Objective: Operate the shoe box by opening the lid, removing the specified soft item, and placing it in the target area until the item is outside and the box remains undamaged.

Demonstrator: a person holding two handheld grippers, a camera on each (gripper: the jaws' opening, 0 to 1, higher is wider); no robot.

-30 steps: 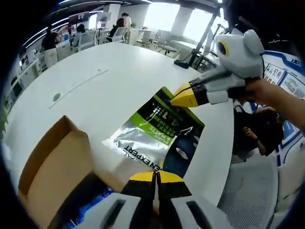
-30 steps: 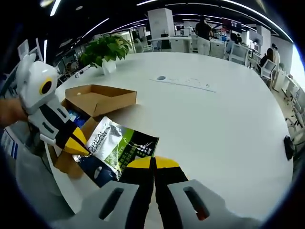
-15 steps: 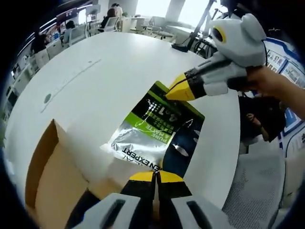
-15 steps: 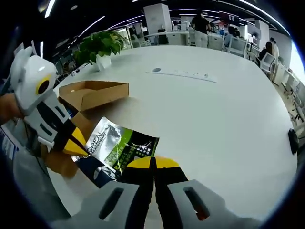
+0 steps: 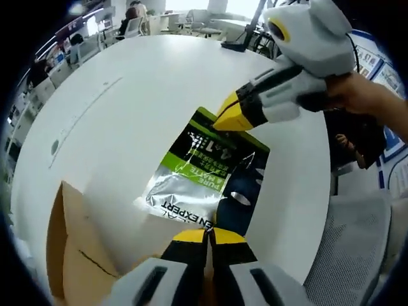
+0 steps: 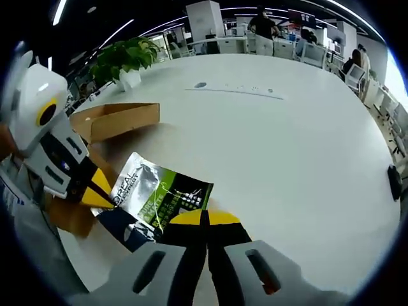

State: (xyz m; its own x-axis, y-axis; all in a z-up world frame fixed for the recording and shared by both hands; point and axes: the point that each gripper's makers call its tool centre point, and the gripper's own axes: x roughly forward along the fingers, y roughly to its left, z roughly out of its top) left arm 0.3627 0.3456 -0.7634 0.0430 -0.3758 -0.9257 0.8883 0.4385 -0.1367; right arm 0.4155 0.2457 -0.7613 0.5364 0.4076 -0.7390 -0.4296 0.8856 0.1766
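Left hand-held gripper [image 5: 207, 234]: my jaws are pressed together, yellow tips clamped on the near edge of the foil pouch [image 5: 207, 180]. In the right gripper view this same gripper [image 6: 101, 196] comes in from the left and pinches the pouch's silver end.

Right hand-held gripper [image 6: 205, 218]: jaws also clenched, tips on the pouch's [image 6: 159, 197] dark/green end. In the left gripper view it [image 5: 231, 119] comes in from the upper right, a hand [image 5: 370, 105] behind it, yellow tips gripping the far green-and-black corner.

So the pouch is held at both ends, stretched between the two grippers, out of the box and over the white surface [image 5: 134, 108]. I cannot tell if it touches the surface or hangs just above it. Long axis runs gripper to gripper: in the left gripper view, from the bottom centre up and slightly right. Printed face toward the cameras; silver panel with "EXPERT" lettering at my left gripper's end, green band mid-way, black panel at the right gripper's end.

Cardboard shoe box [image 5: 73, 245] sits at lower left in the left gripper view, just beside the pouch's near end, open, brown inside showing. In the right gripper view the box [image 6: 115, 119] lies beyond the left gripper.

Farther out: potted plant [image 6: 124, 58] at the surface's far edge, a mesh office chair [image 5: 354, 248] off its right side, people at desks [image 6: 264, 29] in the background.
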